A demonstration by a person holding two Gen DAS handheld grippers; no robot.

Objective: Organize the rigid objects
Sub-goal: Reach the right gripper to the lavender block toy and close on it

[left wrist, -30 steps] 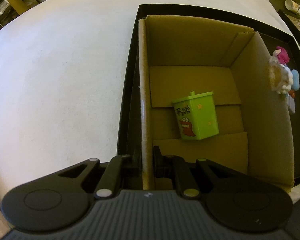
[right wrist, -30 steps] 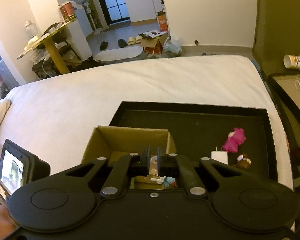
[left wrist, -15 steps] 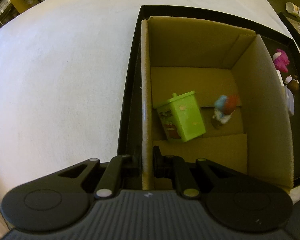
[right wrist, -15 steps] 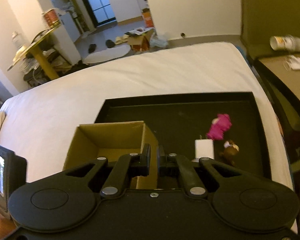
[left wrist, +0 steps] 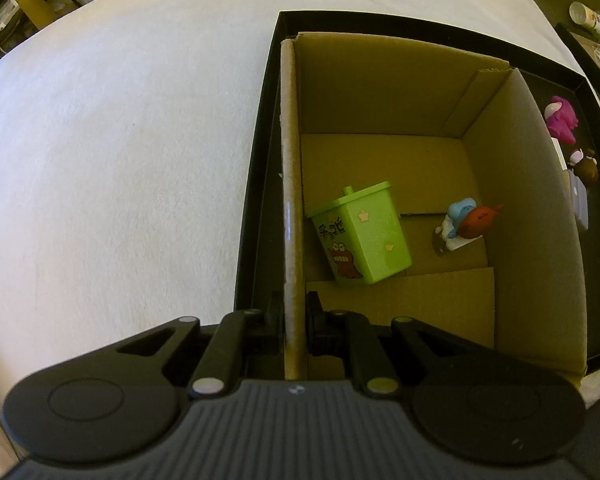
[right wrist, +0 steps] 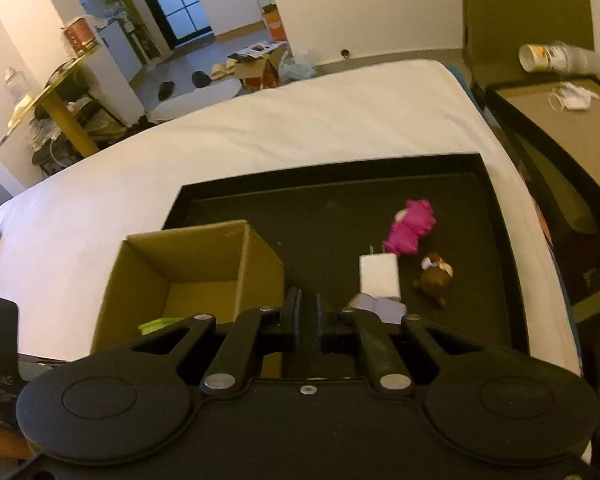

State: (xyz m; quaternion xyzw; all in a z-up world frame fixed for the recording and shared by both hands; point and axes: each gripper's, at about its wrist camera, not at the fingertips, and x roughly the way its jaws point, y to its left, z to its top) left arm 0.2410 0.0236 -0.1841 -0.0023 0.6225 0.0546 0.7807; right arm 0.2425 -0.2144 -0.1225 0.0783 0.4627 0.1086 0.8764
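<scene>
Blue figure (left wrist: 466, 222) now down in box (left wrist: 520, 208) beside green bin (left wrist: 364, 232). Right gripper (right wrist: 308, 322) empty, jaws nearly together, swung toward tray (right wrist: 500, 216); charger (right wrist: 379, 280) likely next. Left gripper (left wrist: 294, 322) clamped on box wall.

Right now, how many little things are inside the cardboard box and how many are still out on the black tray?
Inside the cardboard box: 2 (green container, blue-and-red figurine)
Out on the black tray: 4 (pink toy, white charger, brown figurine, pale purple item, partly hidden)
Total: 6
</scene>
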